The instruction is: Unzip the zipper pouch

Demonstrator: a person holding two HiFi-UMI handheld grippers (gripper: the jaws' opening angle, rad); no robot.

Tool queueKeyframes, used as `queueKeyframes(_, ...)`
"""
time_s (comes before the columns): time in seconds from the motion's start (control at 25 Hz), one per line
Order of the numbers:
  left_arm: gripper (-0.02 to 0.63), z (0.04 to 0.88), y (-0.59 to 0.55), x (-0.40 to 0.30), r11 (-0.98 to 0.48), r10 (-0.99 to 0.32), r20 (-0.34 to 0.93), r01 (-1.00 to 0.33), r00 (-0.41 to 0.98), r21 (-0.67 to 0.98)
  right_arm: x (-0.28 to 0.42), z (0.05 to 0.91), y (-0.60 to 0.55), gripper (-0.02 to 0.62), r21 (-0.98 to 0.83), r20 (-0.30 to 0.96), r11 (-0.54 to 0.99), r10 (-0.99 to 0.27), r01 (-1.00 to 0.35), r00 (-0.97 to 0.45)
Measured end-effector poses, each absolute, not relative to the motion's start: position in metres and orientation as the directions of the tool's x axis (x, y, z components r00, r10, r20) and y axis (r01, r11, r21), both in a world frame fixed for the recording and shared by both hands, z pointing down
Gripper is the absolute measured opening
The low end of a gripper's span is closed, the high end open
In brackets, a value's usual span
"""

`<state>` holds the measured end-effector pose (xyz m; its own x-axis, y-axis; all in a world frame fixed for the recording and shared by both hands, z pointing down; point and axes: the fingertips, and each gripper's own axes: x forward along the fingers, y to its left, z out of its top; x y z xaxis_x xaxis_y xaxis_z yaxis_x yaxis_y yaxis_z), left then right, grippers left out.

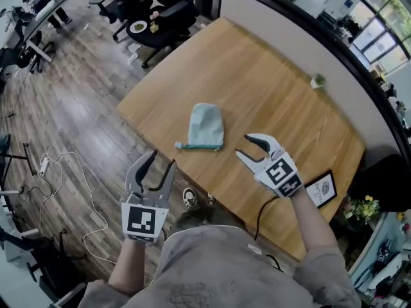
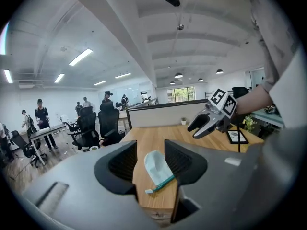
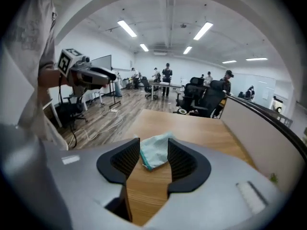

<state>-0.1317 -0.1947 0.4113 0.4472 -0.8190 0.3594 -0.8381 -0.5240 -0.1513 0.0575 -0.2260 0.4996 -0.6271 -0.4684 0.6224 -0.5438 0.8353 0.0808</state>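
A light blue zipper pouch [image 1: 207, 126] lies flat on the wooden table [image 1: 276, 88] near its front corner, with the teal zipper [image 1: 199, 147] along the edge nearest me. My left gripper [image 1: 161, 161] hovers open off the table's edge, just left of and below the pouch. The right gripper [image 1: 244, 145] is open over the table, just right of the pouch. Neither touches it. In the left gripper view the pouch [image 2: 158, 169] shows between the open jaws, with the right gripper [image 2: 209, 120] beyond. The right gripper view frames the pouch [image 3: 154, 153] likewise.
A framed picture [image 1: 322, 188] stands at the table's near right, a small potted plant [image 1: 318, 80] by the curved partition [image 1: 302, 31]. Yellow flowers [image 1: 363, 207] are farther right. Office chairs [image 1: 154, 11] and floor cables [image 1: 64, 165] lie to the left.
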Motion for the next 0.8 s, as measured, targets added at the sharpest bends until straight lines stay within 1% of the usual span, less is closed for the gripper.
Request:
queueKeyframes(0.12, 0.179, 0.433, -0.202, -0.131, -0.541, -0.8, 0.391, -0.828, 0.454, -0.145, 0.042, 0.534, -0.232, 0.167, 0.102, 0.703, 0.906, -0.357, -0.41, -0.615)
queueKeyframes(0.2, 0.178, 0.447, -0.205, -0.132, -0.551, -0.788, 0.414, -0.822, 0.456, -0.145, 0.037, 0.554, -0.236, 0.167, 0.136, 0.742, 0.936, -0.314, -0.326, -0.593)
queueKeyframes(0.32, 0.178, 0.465, -0.206, -0.132, -0.562, -0.77, 0.44, -0.818, 0.463, -0.122, 0.032, 0.578, -0.241, 0.167, 0.198, 0.775, 0.958, -0.282, -0.206, -0.565)
queueKeyframes(0.48, 0.178, 0.489, -0.209, -0.136, -0.56, -0.75, 0.482, -0.822, 0.452, -0.1, 0.026, 0.61, -0.247, 0.167, 0.23, 0.813, 0.969, -0.243, -0.091, -0.53)
queueKeyframes(0.8, 0.178, 0.528, -0.208, -0.138, -0.548, -0.726, 0.545, -0.831, 0.419, -0.092, 0.031, 0.67, -0.257, 0.167, 0.295, 0.887, 0.94, -0.205, 0.168, -0.414)
